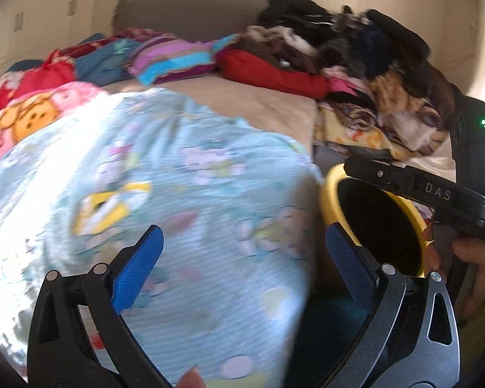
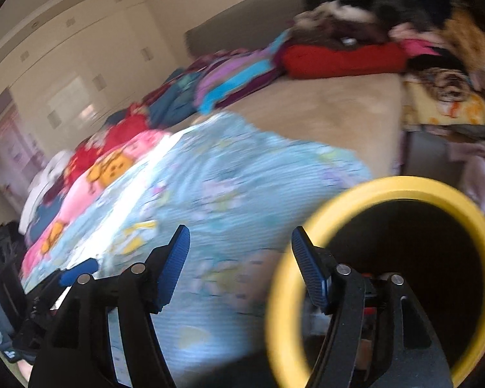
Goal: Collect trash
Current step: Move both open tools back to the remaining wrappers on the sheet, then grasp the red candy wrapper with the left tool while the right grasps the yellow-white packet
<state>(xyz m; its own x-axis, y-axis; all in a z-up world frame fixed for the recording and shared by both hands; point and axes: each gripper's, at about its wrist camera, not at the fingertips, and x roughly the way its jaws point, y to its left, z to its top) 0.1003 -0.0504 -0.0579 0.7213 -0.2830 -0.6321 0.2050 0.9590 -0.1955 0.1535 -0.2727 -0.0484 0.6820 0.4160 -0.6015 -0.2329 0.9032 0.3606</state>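
A bin with a yellow rim point(image 2: 388, 190) and dark inside stands beside the bed, at lower right in the right wrist view; some unclear items lie in its bottom. It also shows in the left wrist view point(image 1: 331, 190). My left gripper point(image 1: 242, 249) is open and empty over a light blue patterned blanket point(image 1: 165, 174). My right gripper point(image 2: 241, 252) is open and empty, its right finger point(image 2: 310, 268) over the bin's rim. The right gripper's body point(image 1: 436, 194) crosses the bin in the left wrist view. No loose trash is clearly visible.
The bed point(image 1: 258, 103) holds pink, red and striped blankets point(image 1: 171, 58) and a tall pile of clothes point(image 1: 355, 51) at its right. A grey headboard point(image 1: 190, 13) stands behind. White cupboards point(image 2: 71, 74) line the left wall.
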